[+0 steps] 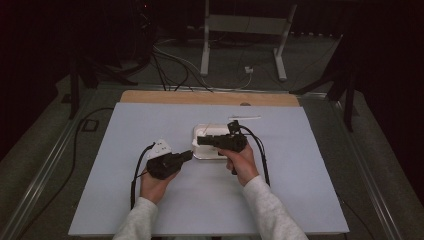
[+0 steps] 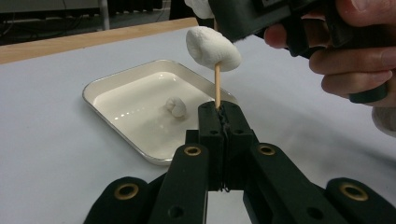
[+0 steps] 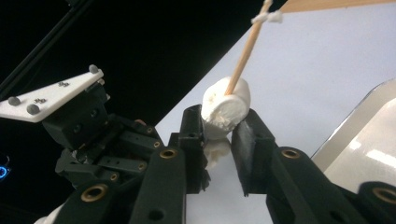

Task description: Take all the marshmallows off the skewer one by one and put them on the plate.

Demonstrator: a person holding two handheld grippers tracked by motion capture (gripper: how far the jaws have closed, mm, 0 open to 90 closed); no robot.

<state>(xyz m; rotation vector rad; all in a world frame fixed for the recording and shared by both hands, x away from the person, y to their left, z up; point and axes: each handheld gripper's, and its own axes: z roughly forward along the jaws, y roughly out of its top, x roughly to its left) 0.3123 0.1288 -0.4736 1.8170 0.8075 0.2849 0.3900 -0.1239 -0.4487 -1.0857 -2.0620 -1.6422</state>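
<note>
now left gripper clamps thin wooden skewer upright; right gripper pinches soft white marshmallow. slide it down straight, gently, over white tray.

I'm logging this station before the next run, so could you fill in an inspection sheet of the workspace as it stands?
Surface: pale sheet on a wooden table, flat.
Job's things: marshmallow threaded on a wooden skewer; white tray holding one more marshmallow.
Clutter: thin pale stick lying beyond the tray.
Grippers: left gripper shut on the skewer's lower end; right gripper pressed on the skewered marshmallow.
Cables: one trails from each gripper; more cables lie on the floor.
Surroundings: dark room, grey stand behind the table.
</note>
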